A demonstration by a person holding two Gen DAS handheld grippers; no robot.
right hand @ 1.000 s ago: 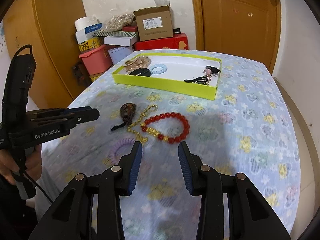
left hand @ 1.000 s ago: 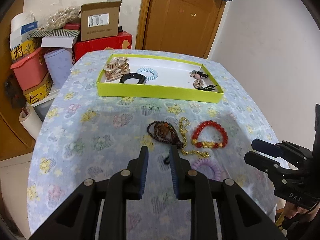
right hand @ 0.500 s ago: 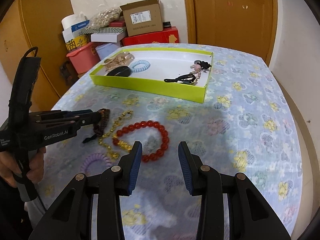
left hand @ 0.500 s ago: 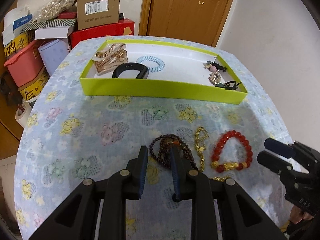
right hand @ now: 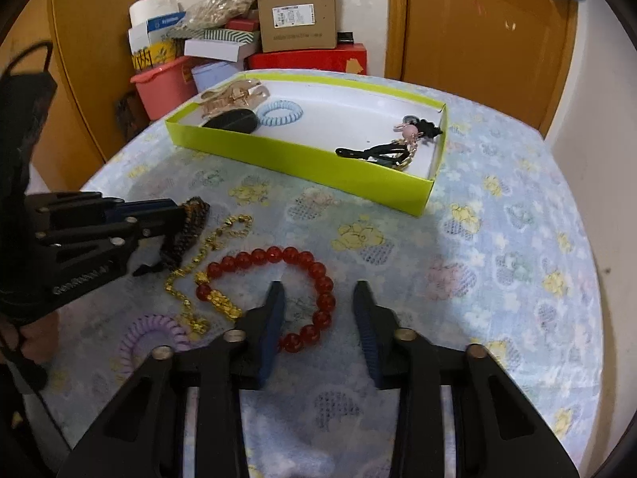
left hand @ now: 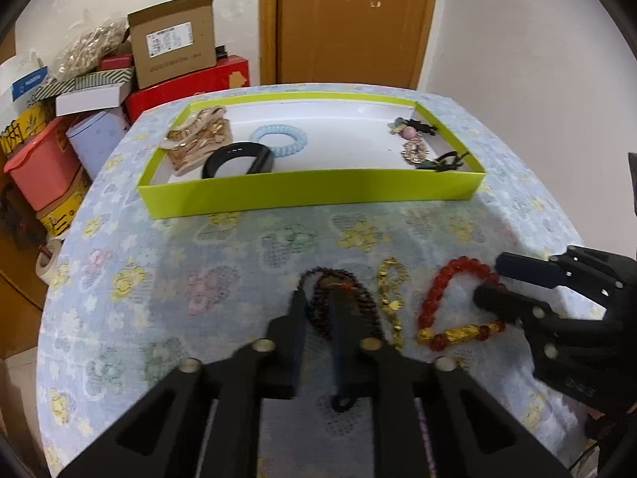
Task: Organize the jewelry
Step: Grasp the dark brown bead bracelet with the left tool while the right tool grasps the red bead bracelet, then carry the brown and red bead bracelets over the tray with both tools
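On the flowered tablecloth lie a dark bead bracelet (left hand: 358,298) (right hand: 195,215), a gold chain (left hand: 388,283) (right hand: 223,235), a red bead bracelet (left hand: 432,298) (right hand: 274,255) and a purple spiral hair tie (right hand: 155,332). My left gripper (left hand: 317,306) (right hand: 175,223) is closing, and its pads press a strand of the dark bead bracelet. My right gripper (right hand: 318,298) (left hand: 491,281) is closing too. Its jaws still stand wide apart, and the near right arc of the red bracelet lies between them untouched. Behind stands a lime tray (left hand: 310,193) (right hand: 278,151).
The tray holds a gold hair claw (left hand: 197,143), a black bangle (left hand: 239,157), a blue spiral tie (left hand: 278,139) and hair clips (left hand: 418,147). Boxes and bins (left hand: 171,51) are stacked past the table's far left, beside a wooden door (left hand: 350,20). A hand (right hand: 36,342) holds the left gripper.
Both grippers have moved forward and down onto the loose jewelry. The left fingers have narrowed around the dark bead bracelet. The right fingers now straddle the red bracelet.
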